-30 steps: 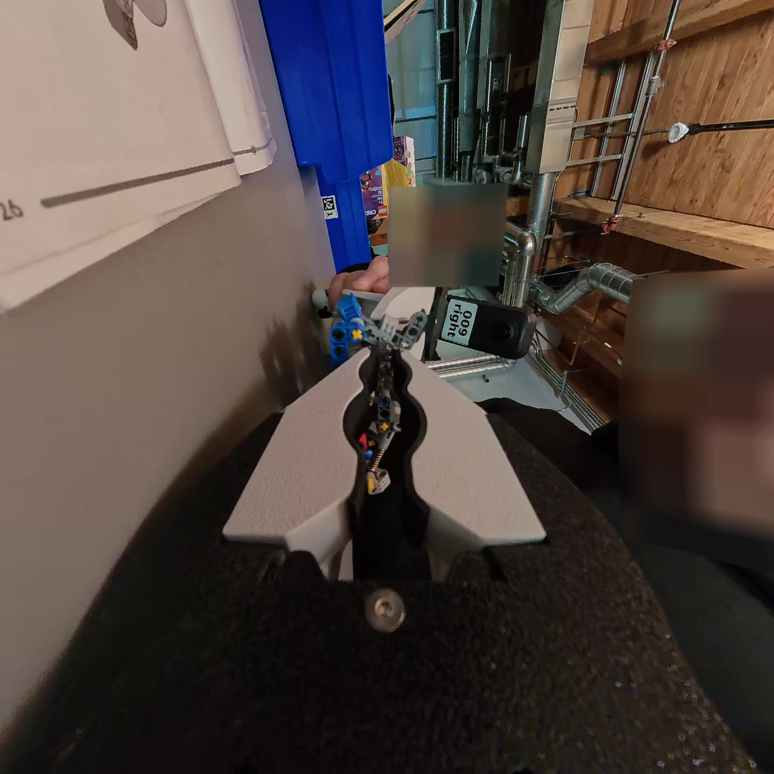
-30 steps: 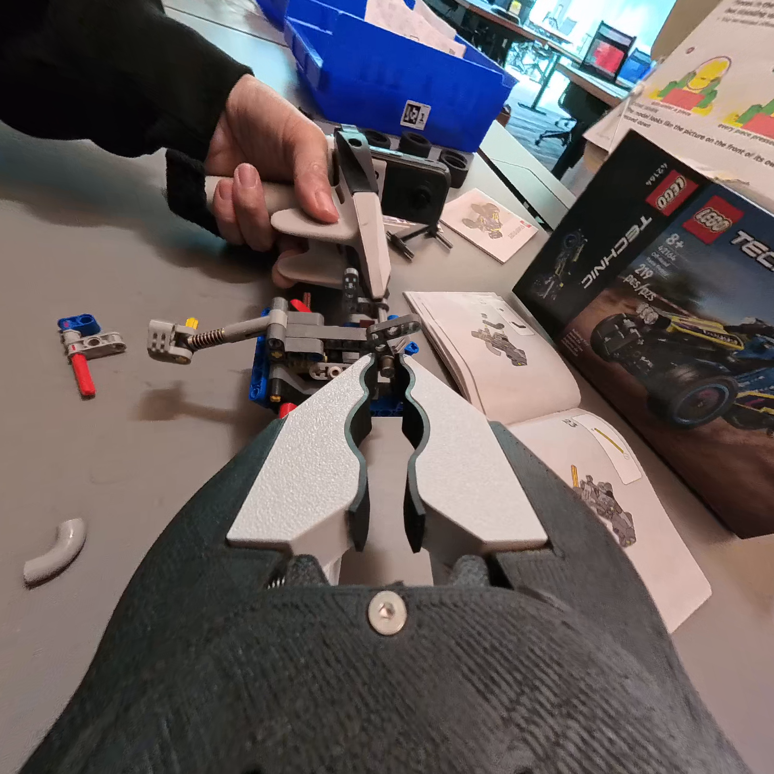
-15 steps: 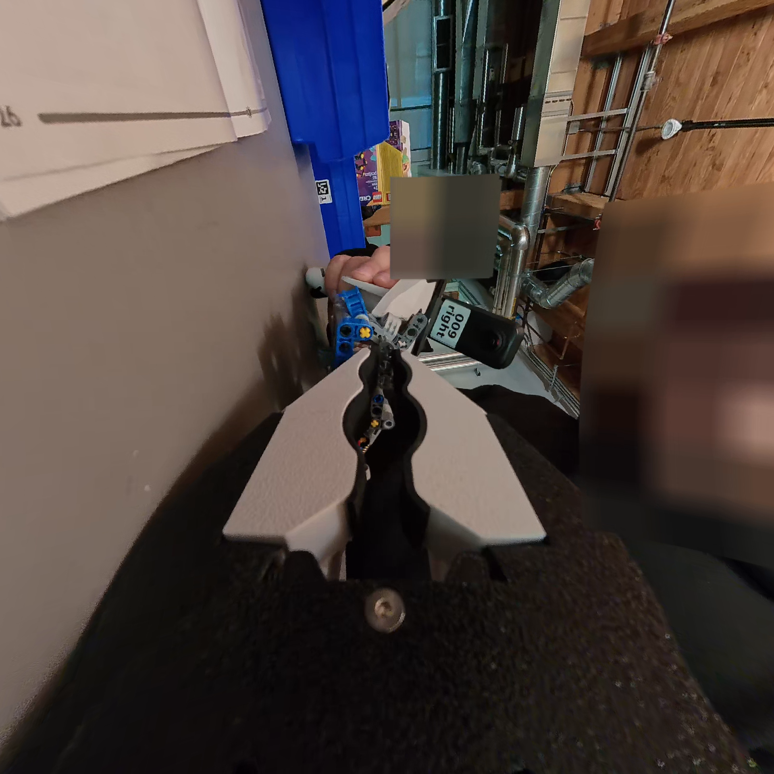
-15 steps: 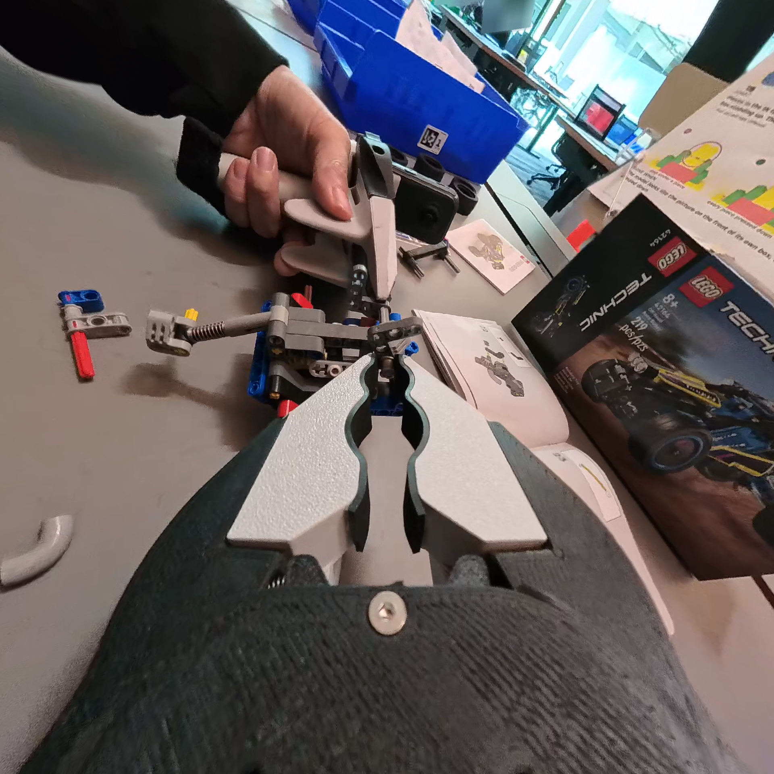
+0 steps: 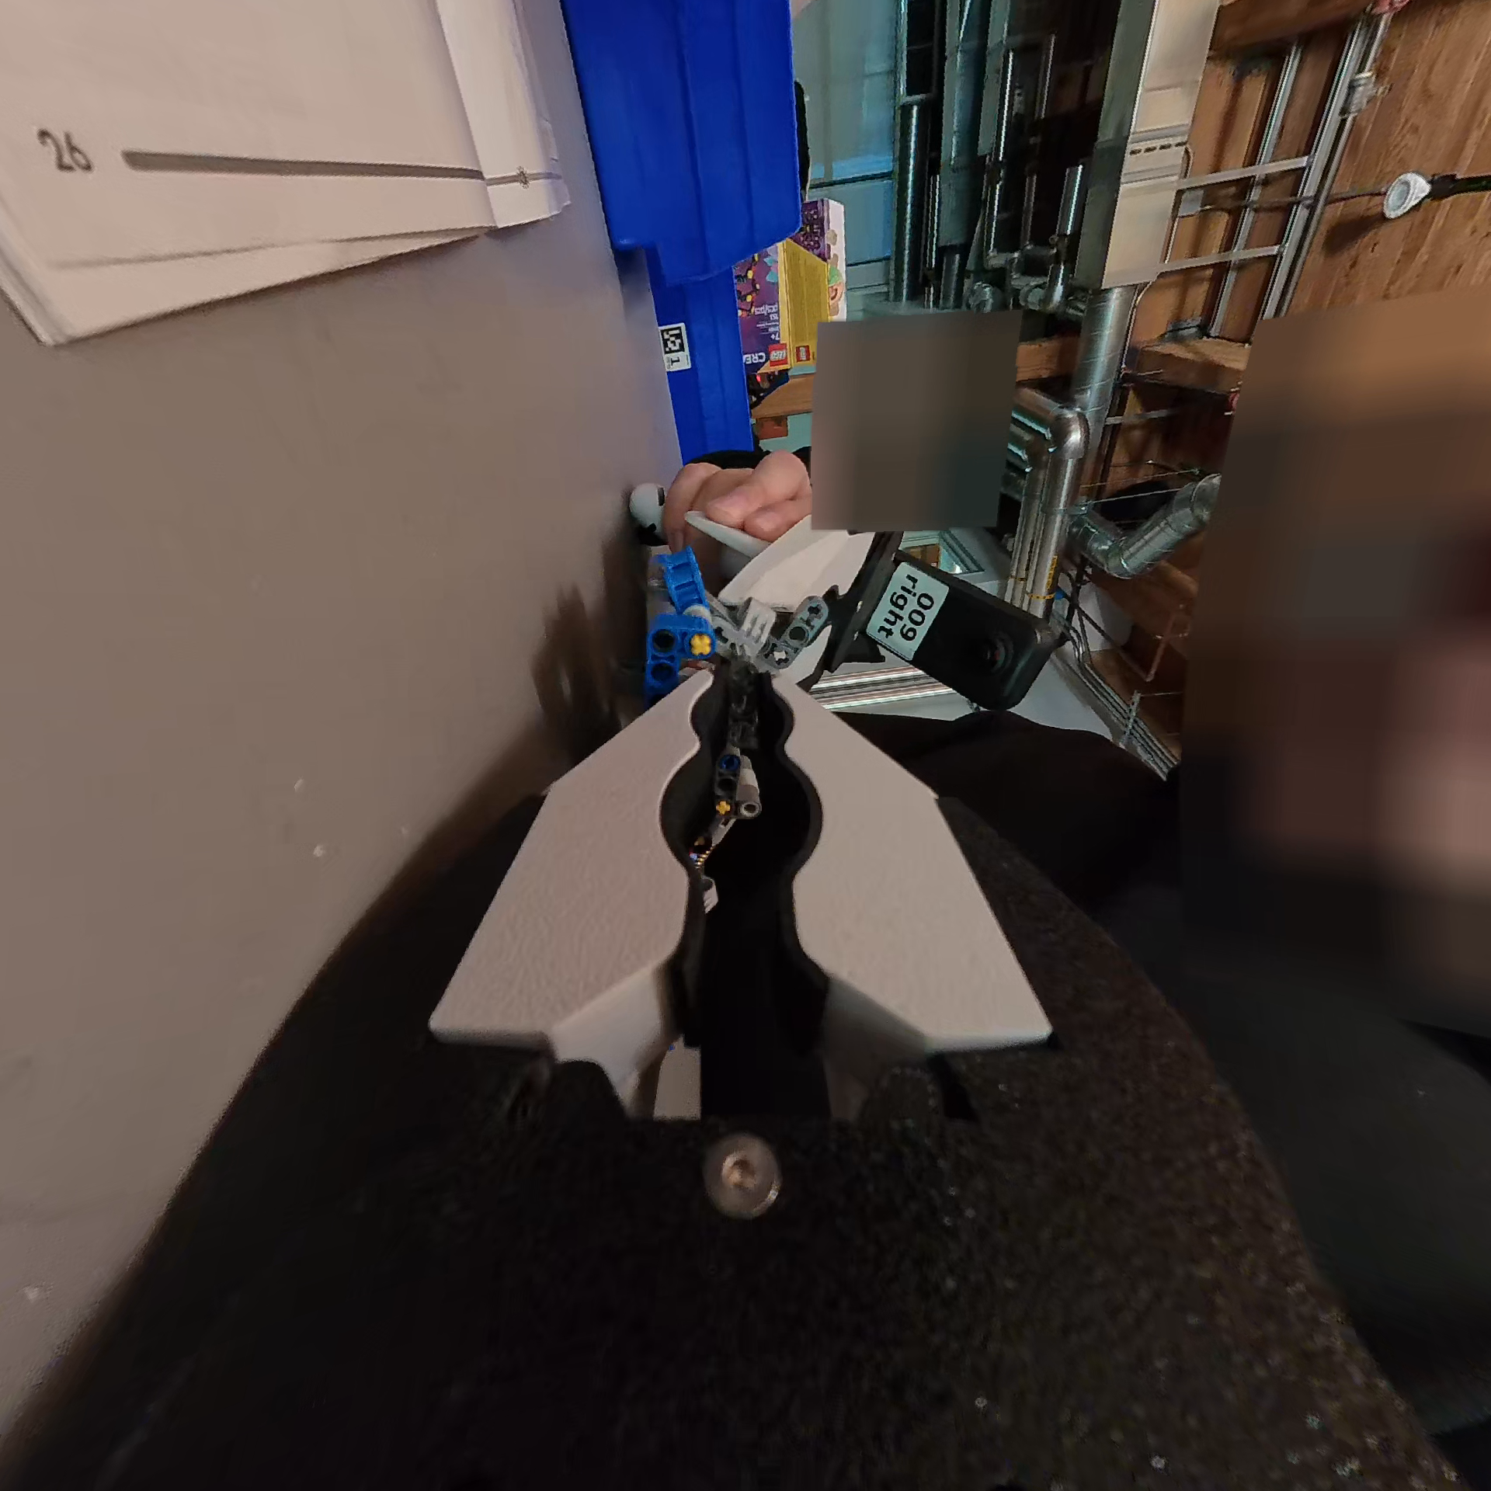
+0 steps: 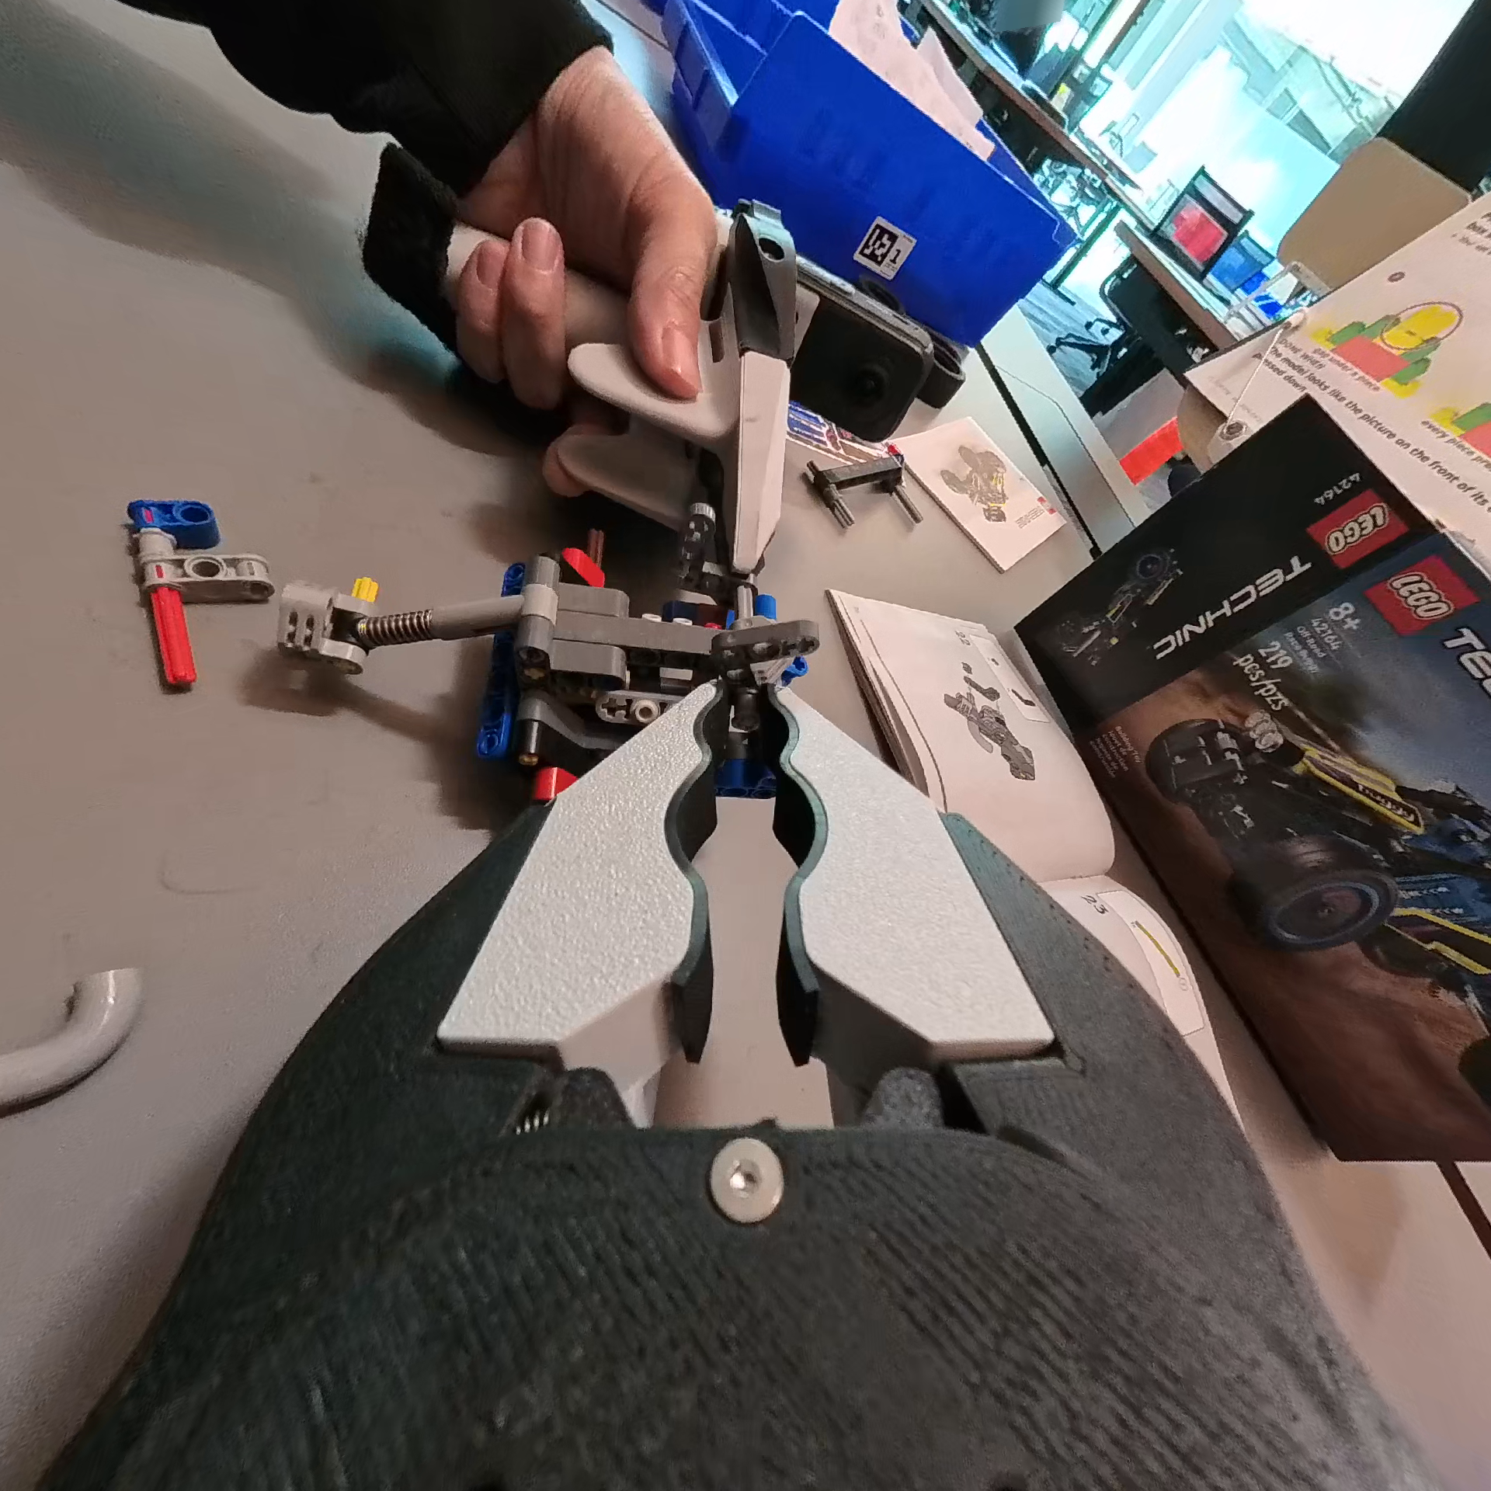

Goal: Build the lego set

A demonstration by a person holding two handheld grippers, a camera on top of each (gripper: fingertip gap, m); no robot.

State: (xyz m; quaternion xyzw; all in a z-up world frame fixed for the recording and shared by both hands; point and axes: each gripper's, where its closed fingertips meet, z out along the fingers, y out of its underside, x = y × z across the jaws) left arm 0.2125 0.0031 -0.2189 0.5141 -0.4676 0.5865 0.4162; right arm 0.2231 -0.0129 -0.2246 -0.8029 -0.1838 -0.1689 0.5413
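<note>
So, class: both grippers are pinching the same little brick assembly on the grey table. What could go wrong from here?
1. The right gripper pinches only a thin dark pin under the grey plate, so it might slip or pop out.
2. With the left gripper clamping the far side, opposing pulls could split the assembly.
3. The sprung shock absorber sticks out unsupported and could snag the loose red-axle piece.

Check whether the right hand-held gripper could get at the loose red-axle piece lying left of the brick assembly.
Probably not yet: the right hand-held gripper is shut on a dark pin of the brick assembly. The red-axle piece itself lies unobstructed on the table.
</note>
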